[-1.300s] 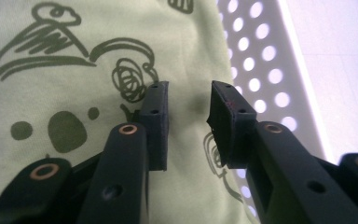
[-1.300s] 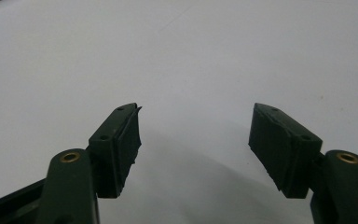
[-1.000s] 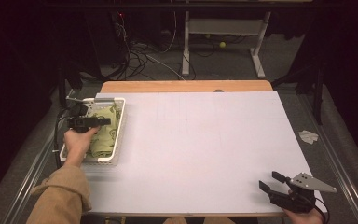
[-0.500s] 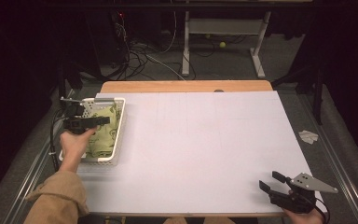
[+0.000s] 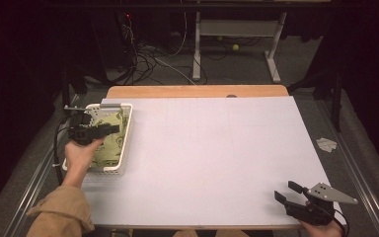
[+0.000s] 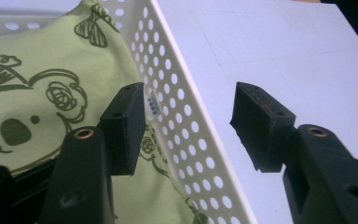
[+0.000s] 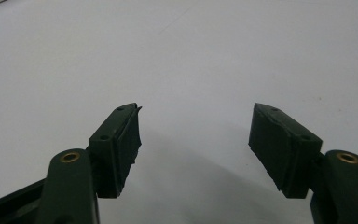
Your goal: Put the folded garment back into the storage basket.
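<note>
The left hand-held gripper (image 5: 109, 129) hangs over the near half of the basket at the worktop's left edge. Its jaws have just been opening and now stand wide; in the left gripper view they straddle the basket's perforated side wall, one pad over the cloth and the other over bare worktop, and neither pad presses on anything. The right hand-held gripper (image 5: 288, 191) rests low at the near right corner of the worktop, its jaws spread wide over plain surface with nothing between them.

The broad white rectangular worktop (image 5: 212, 158) carries only the basket on its left side. The white perforated plastic basket (image 5: 126, 143) lies lengthwise along that edge. Inside it sits the pale green folded cloth printed with dark koala faces and bows (image 5: 111, 143), filling most of the basket and lying against the holed wall. A small white label with blue print (image 6: 152, 105) shows at the cloth's edge beside the wall.
</note>
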`<act>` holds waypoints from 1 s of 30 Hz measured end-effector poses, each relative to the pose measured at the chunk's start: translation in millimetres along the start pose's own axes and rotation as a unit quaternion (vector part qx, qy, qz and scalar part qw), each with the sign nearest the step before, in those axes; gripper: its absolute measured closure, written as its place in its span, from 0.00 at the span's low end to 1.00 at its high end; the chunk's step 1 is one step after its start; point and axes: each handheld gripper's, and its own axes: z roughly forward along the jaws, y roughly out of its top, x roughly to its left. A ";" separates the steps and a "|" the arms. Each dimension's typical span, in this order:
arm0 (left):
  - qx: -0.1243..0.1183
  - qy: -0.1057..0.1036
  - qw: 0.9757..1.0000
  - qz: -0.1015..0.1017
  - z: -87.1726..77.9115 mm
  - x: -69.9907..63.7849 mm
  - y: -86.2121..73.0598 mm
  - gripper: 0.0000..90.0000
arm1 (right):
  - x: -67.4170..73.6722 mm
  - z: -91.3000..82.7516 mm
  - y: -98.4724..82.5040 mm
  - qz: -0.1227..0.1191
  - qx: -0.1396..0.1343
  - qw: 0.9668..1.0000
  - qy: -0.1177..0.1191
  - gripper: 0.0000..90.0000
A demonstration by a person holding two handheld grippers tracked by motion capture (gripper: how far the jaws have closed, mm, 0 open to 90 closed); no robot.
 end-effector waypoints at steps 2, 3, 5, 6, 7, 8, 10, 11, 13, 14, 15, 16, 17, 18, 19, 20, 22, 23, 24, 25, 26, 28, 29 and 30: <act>-0.002 -0.004 1.000 0.001 -0.1 -1.5 -1.5 0.46 | -0.1 0.2 0.0 0.000 0.001 1.000 0.000 0.38; -0.001 -0.005 1.000 0.003 -0.2 -2.1 -2.1 0.46 | 0.0 0.3 0.0 0.000 0.001 1.000 0.000 0.38; -0.002 -0.002 1.000 0.006 -0.2 -4.4 -3.3 0.46 | 0.4 0.0 0.0 0.001 0.000 1.000 0.000 0.38; -0.002 -0.003 1.000 0.010 -0.4 -5.4 -3.9 0.46 | 0.4 -0.2 0.0 0.000 0.000 1.000 0.000 0.38; -0.003 -0.007 1.000 0.009 -0.3 -6.7 -4.6 0.46 | 0.3 -0.2 -0.1 0.001 0.000 1.000 0.000 0.38; -0.004 -0.009 1.000 0.011 -0.2 -8.1 -5.3 0.45 | 0.1 -0.2 -0.1 0.001 0.000 1.000 0.000 0.38; -0.005 -0.012 1.000 0.016 0.2 -10.9 -6.3 0.45 | 0.2 0.0 0.0 0.001 0.000 1.000 0.000 0.38; -0.005 -0.014 1.000 0.018 0.5 -11.9 -6.5 0.45 | 0.2 0.1 0.0 0.000 0.000 1.000 0.000 0.38; -0.006 -0.016 1.000 0.019 1.2 -13.3 -6.9 0.45 | 0.1 0.2 0.1 0.001 0.000 1.000 0.000 0.38; -0.006 -0.017 1.000 0.020 1.7 -13.9 -7.1 0.45 | 0.0 0.0 0.1 0.002 0.000 1.000 -0.001 0.38; -0.006 -0.017 1.000 0.021 2.1 -14.4 -7.3 0.45 | 0.0 -0.1 0.1 0.002 0.000 1.000 0.000 0.38; -0.006 -0.019 1.000 0.021 2.5 -15.1 -7.7 0.45 | 0.0 -0.2 0.1 0.001 -0.001 1.000 0.000 0.38; -0.007 -0.020 1.000 0.022 2.9 -16.2 -8.2 0.45 | 0.1 -0.3 0.1 0.001 -0.001 1.000 -0.001 0.38; -0.006 -0.022 0.999 0.023 3.4 -17.4 -8.6 0.45 | 0.1 -0.4 0.1 0.001 -0.001 1.000 0.000 0.38; -0.006 -0.023 0.999 0.025 3.9 -18.5 -8.9 0.45 | 0.1 -0.4 0.1 0.001 -0.001 1.000 0.000 0.38; -0.006 -0.024 0.999 0.026 4.3 -19.7 -9.2 0.45 | 0.0 -0.4 0.1 0.001 -0.001 1.000 0.000 0.38; -0.006 -0.028 0.999 0.028 5.2 -21.9 -9.2 0.45 | 0.0 -0.4 0.1 0.001 -0.002 1.000 0.000 0.38; -0.006 -0.030 0.999 0.029 5.5 -22.8 -9.0 0.45 | 0.0 -0.4 0.1 0.001 -0.002 1.000 0.000 0.38; -0.006 -0.031 0.999 0.030 5.8 -23.5 -8.7 0.45 | 0.1 -0.4 0.1 0.001 -0.002 1.000 0.000 0.38; -0.007 -0.032 0.999 0.030 6.2 -24.3 -8.5 0.45 | 0.1 -0.4 0.1 0.001 -0.002 1.000 0.000 0.38; -0.007 -0.032 0.999 0.030 6.6 -25.1 -8.6 0.44 | 0.1 -0.5 0.1 0.001 -0.002 1.000 0.000 0.38; -0.007 -0.034 0.999 0.032 7.2 -26.9 -8.9 0.44 | 0.1 -0.4 0.1 0.002 -0.002 1.000 0.000 0.38; -0.006 -0.034 0.999 0.034 7.3 -27.9 -9.2 0.44 | 0.1 -0.4 0.1 0.002 -0.002 1.000 0.000 0.38; -0.007 -0.036 0.999 0.035 7.4 -29.1 -9.7 0.44 | 0.3 -0.5 0.1 0.002 -0.002 1.000 0.000 0.38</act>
